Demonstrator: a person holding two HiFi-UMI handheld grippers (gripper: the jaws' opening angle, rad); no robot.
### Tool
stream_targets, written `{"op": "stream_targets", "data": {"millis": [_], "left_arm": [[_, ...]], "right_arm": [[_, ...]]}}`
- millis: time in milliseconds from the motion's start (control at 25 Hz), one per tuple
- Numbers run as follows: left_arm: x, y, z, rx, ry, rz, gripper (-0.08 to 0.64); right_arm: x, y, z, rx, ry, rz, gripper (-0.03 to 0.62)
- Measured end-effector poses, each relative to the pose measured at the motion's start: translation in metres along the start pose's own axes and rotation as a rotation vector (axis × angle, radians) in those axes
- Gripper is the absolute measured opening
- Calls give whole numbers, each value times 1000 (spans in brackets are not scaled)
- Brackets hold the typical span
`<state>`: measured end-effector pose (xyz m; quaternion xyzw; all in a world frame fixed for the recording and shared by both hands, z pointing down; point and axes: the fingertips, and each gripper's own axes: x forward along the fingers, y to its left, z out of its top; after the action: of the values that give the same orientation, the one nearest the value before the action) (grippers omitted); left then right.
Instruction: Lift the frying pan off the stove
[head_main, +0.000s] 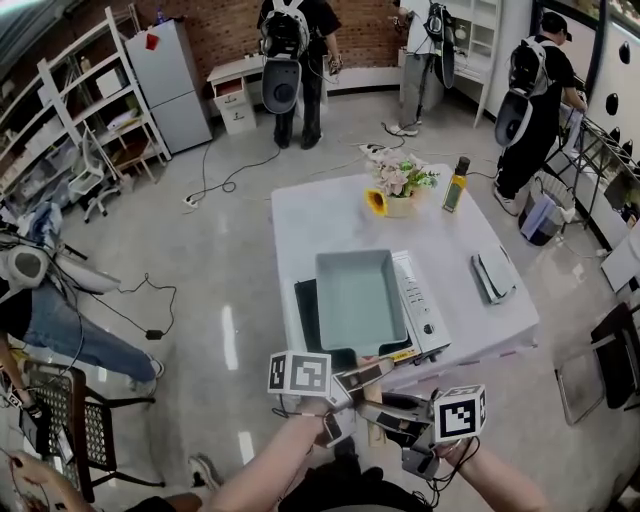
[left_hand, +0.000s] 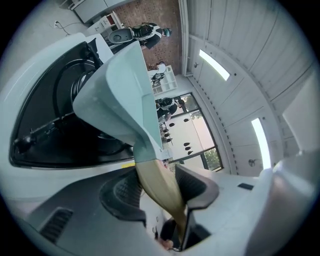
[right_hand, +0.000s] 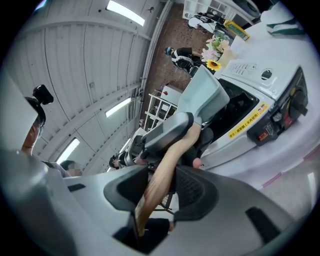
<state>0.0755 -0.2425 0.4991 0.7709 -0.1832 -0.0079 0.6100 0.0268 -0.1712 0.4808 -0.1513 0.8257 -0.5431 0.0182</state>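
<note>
**Both grippers on the pan handle**

The square teal frying pan (head_main: 360, 298) sits over the stove (head_main: 425, 312) on the white worktop (head_main: 310, 215), its wooden handle (left_hand: 150, 172) sticking out toward 6 o'clock. The left gripper (left_hand: 159, 189) and right gripper (right_hand: 159, 186) each pinch that handle. There are flowers (head_main: 398, 180) at 12 o'clock.

Head view: frying pan (head_main: 360, 298) covers most of the stove (head_main: 427, 322) top. Handle (left_hand: 160, 190) tail drops out of sight between the jaws in both gripper views. Yellow label (right_hand: 248, 119) print too small to read. Seated person (head_main: 75, 335) cut by left edge.
</note>
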Motion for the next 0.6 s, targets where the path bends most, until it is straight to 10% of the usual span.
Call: {"op": "stream_targets", "data": {"millis": [600], "left_arm": [[-17,-42,-6,114,-53,-35,193]], "right_arm": [[-8,37,-6,-114,-39,31,161]]}}
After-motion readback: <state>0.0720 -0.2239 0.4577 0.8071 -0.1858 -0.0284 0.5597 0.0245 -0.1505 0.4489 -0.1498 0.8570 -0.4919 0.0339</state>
